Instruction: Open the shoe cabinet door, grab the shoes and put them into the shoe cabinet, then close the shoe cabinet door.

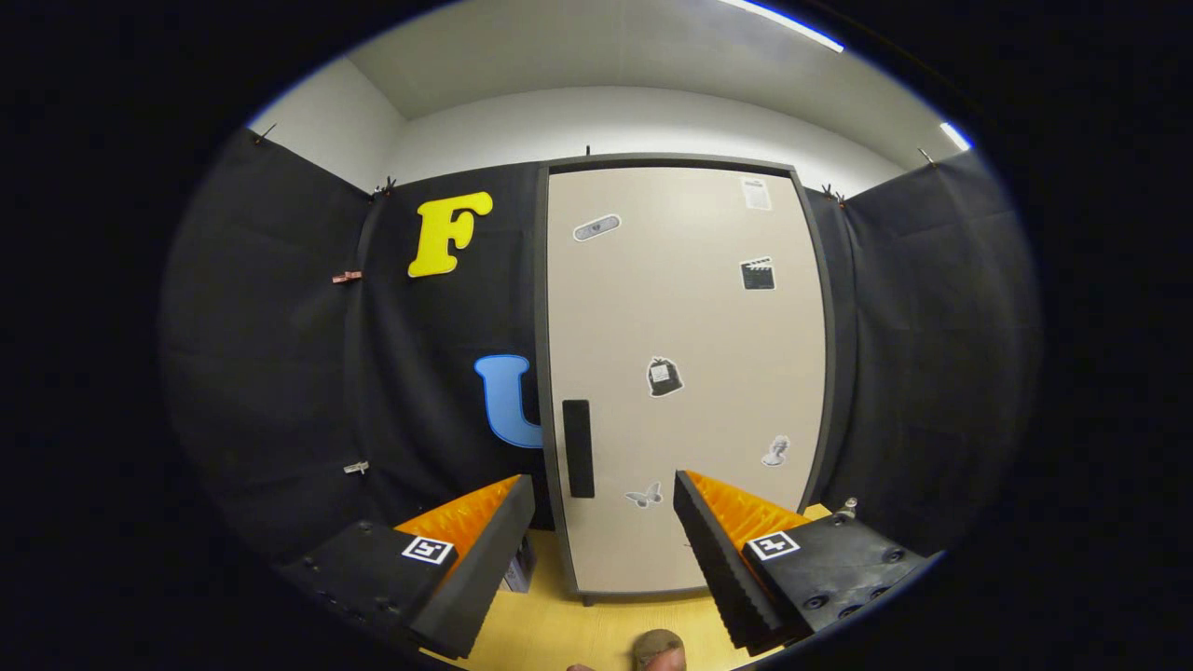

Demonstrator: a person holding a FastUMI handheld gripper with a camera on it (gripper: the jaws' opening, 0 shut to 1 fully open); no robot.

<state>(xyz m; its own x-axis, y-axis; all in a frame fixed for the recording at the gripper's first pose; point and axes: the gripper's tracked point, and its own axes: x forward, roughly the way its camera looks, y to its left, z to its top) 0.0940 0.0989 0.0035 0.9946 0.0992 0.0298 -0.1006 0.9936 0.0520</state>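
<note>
Standing ahead of the gripper (604,550), the shoe cabinet (685,373) is keeping its pale door (690,308) closed, so nothing inside is showing. Its dark upright handle (578,448) is sitting near the door's left edge, just beyond the left finger. The fingers are spread wide, gripping nothing. A brownish rounded thing (657,650) is lying on the wooden floor (559,624) between them; I cannot tell whether it is a shoe.

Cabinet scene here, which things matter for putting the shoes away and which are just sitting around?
For the job:
- cabinet door, shut
- handle by the door's left edge
- claw, open, holding nothing, short of the door
- brownish thing on the floor below the claw, maybe a shoe

Just around:
- stickers on the door
- clips on the cloth
- floor
</note>
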